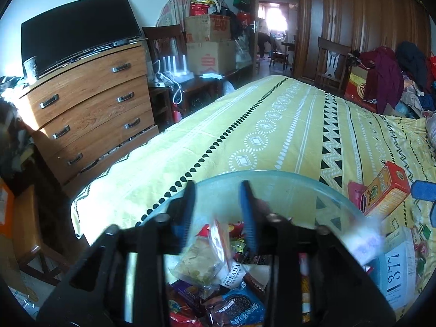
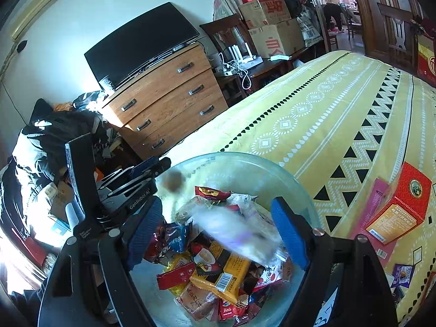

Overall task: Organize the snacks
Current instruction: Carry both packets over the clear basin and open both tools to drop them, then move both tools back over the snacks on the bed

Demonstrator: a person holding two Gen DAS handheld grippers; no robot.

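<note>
**Operator:** Sitting on the yellow patterned bedsheet [image 1: 245,125] is a round clear glass bowl [image 2: 275,171], heaped with wrapped snacks. I can pick out an orange packet with a barcode [image 2: 226,272], a red wrapper [image 2: 175,275] beside it, and, from my left wrist camera, a blue sandwich-cookie packet [image 1: 239,310] under a clear bag of pale crisps [image 1: 196,264].

**Listener:** Where are your grippers?

**Operator:** Both hang over the bowl, angled down into it. My left gripper [image 1: 218,209] has its blue-padded jaws a narrow gap apart, with nothing pressed between them; a blurred orange-and-white packet [image 1: 220,239] shows just below the gap, and I cannot tell whether it touches a pad. My right gripper [image 2: 231,231] has its jaws wide. A blurred white packet [image 2: 237,231] lies across the space between them, over the pile, and neither pad presses on it. In the right wrist view, the left gripper's black body reaches to the bowl's left rim, and a blurred small brown round thing [image 2: 173,181] shows just inside that rim.

**Listener:** What lies around the bowl?

**Operator:** To its right on the sheet lies a red-and-orange cardboard box [image 2: 400,207], resting on a flat pink packet [image 2: 373,201]. Beyond the bed's left edge stands a wooden chest of drawers [image 1: 90,103] with a black flat screen [image 1: 79,30] on top. Cardboard cartons [image 1: 209,43] are stacked farther back.
</note>
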